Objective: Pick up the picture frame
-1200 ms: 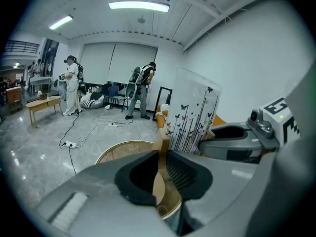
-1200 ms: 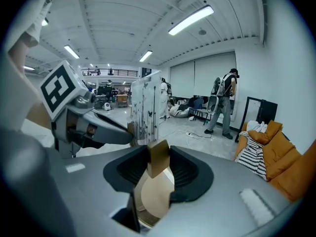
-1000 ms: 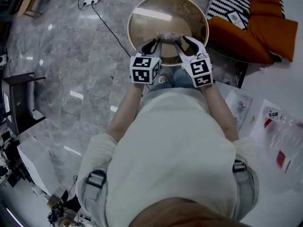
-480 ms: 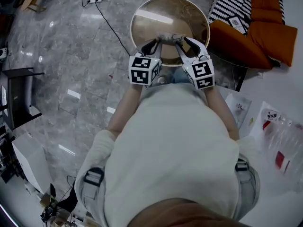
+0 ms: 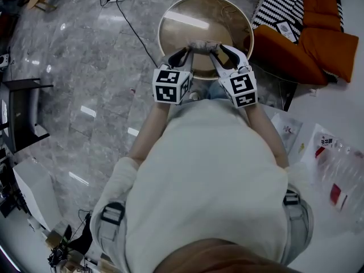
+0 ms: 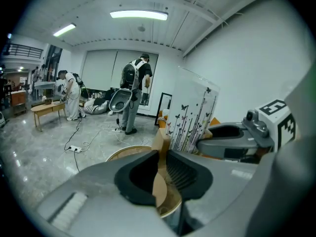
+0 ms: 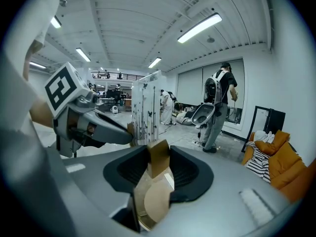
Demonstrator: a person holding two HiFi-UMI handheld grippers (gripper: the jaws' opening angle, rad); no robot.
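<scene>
Left gripper pinches one wooden end of the picture frame — its clear, butterfly-printed panel stands upright and runs across to the right gripper, clamped on the other wooden end — round wooden table just beneath and ahead of both

No legible text or numbers

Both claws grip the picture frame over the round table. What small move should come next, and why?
Probably lift the left claw and the right claw together and evenly, keeping the picture frame level. Each claw pinches one wooden end of it, and it hangs over the round table, so an uneven rise could tilt it.
</scene>
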